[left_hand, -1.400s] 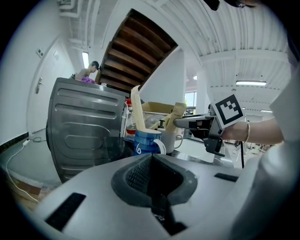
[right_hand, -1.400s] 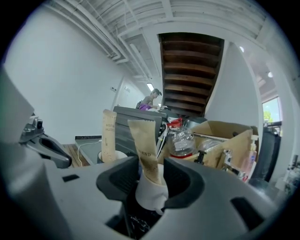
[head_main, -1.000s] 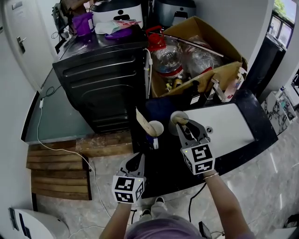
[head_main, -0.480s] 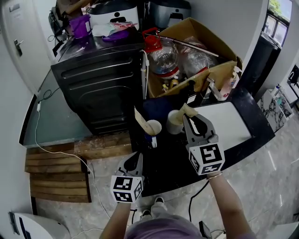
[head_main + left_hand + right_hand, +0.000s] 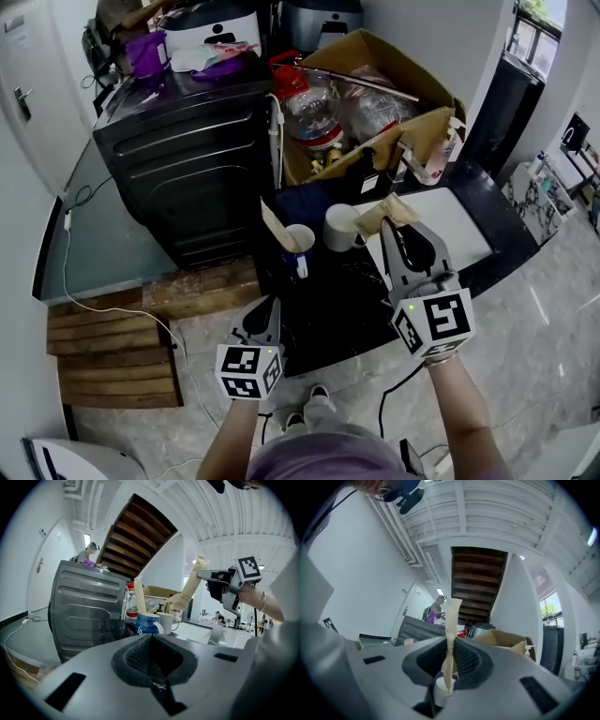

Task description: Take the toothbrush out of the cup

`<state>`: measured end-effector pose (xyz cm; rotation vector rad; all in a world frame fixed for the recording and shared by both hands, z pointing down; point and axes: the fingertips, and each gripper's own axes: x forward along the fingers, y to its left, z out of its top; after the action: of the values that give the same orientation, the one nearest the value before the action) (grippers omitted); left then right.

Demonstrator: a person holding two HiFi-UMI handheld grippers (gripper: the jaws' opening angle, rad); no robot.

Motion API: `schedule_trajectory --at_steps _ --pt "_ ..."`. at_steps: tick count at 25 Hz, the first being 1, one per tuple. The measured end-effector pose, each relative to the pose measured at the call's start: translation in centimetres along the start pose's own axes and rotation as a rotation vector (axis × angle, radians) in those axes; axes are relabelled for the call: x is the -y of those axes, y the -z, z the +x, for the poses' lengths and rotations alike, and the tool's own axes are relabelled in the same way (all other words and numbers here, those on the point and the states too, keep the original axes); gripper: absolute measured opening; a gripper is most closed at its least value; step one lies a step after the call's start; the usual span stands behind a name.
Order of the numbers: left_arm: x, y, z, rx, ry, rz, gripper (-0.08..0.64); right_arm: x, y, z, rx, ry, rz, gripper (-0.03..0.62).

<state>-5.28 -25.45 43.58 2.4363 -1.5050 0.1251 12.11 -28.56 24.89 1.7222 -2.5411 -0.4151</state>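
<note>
The black stone counter (image 5: 333, 305) is hemmed in at the back by an open brown cardboard box (image 5: 427, 127) full of bottles and on the left by a black ribbed metal cabinet (image 5: 187, 159). A flat white panel (image 5: 461, 223) takes up the counter's right end. Bare counter lies between the cups and the near edge.

The right gripper (image 5: 398, 228) is raised above the counter, to the right of the plain white cup (image 5: 339, 227). Its jaws have just been closing and now pinch the tan paper-wrapped toothbrush (image 5: 451, 634), which stands upright between the pads. In the head view the toothbrush (image 5: 384, 213) juts past the jaw tips, clear of the cup's rim.

A blue-and-white mug (image 5: 298, 246) stands just left of the white cup, with a second wrapped brush (image 5: 273, 225) leaning in it. The left gripper (image 5: 270, 309) hovers by the near counter edge, its jaws pressed together on nothing (image 5: 155, 670)
</note>
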Motion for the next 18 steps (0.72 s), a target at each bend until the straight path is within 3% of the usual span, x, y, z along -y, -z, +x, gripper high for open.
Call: schedule_trajectory --at_steps 18 --pt "3.3 0.9 -3.0 -0.007 0.075 0.016 0.0 0.4 0.8 -10.0 -0.071 0.138 0.019 0.043"
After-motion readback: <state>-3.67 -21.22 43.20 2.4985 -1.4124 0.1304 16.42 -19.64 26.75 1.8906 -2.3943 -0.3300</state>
